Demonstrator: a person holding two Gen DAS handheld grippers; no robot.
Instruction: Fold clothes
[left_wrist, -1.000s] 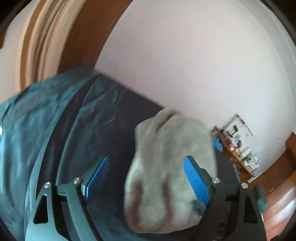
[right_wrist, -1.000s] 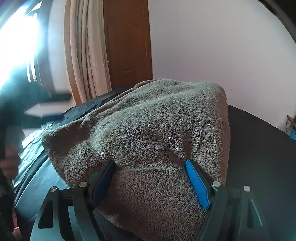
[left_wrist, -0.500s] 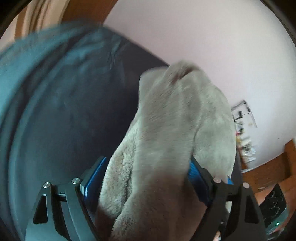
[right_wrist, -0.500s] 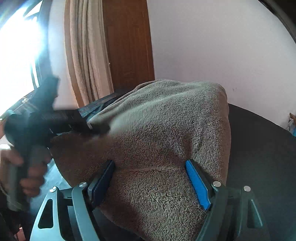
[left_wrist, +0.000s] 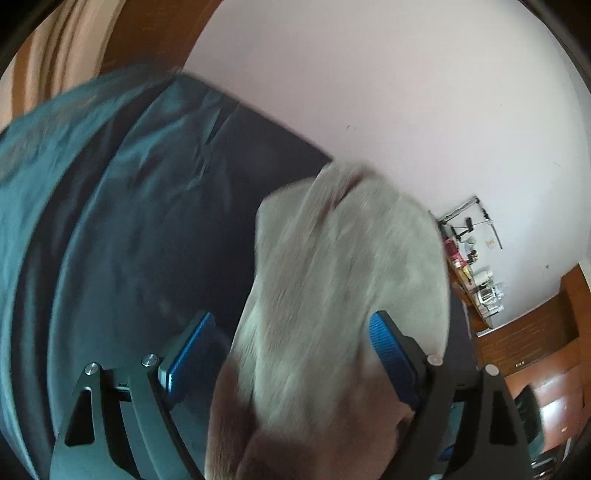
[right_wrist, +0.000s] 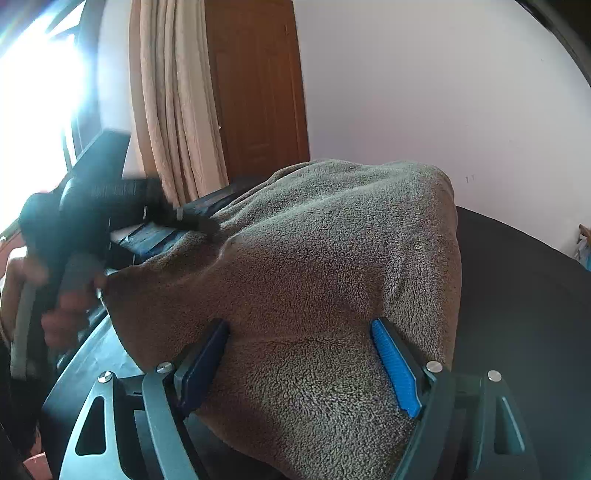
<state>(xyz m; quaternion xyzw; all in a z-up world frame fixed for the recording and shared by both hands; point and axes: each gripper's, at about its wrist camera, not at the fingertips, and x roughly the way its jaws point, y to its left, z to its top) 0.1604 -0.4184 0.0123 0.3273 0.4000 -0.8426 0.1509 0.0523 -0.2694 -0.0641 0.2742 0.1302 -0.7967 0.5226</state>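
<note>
A folded grey-brown fleece garment (right_wrist: 325, 266) lies bunched on the dark table (right_wrist: 517, 295). My right gripper (right_wrist: 299, 354) is open, its blue pads either side of the near fold. In the left wrist view the same fleece (left_wrist: 340, 280) looks pale and blurred, and my left gripper (left_wrist: 291, 354) is open with the cloth between its fingers. In the right wrist view my left gripper (right_wrist: 192, 221) reaches over the fleece's left edge, held by a hand (right_wrist: 62, 306).
A teal-blue cloth (left_wrist: 92, 206) covers the table's left side. A beige curtain (right_wrist: 173, 103) and brown door (right_wrist: 258, 92) stand behind. A cluttered shelf (left_wrist: 476, 273) sits by the far wall.
My left gripper has drawn back from the fleece and now rests at its left edge. The right gripper has stayed still over the near fold.
</note>
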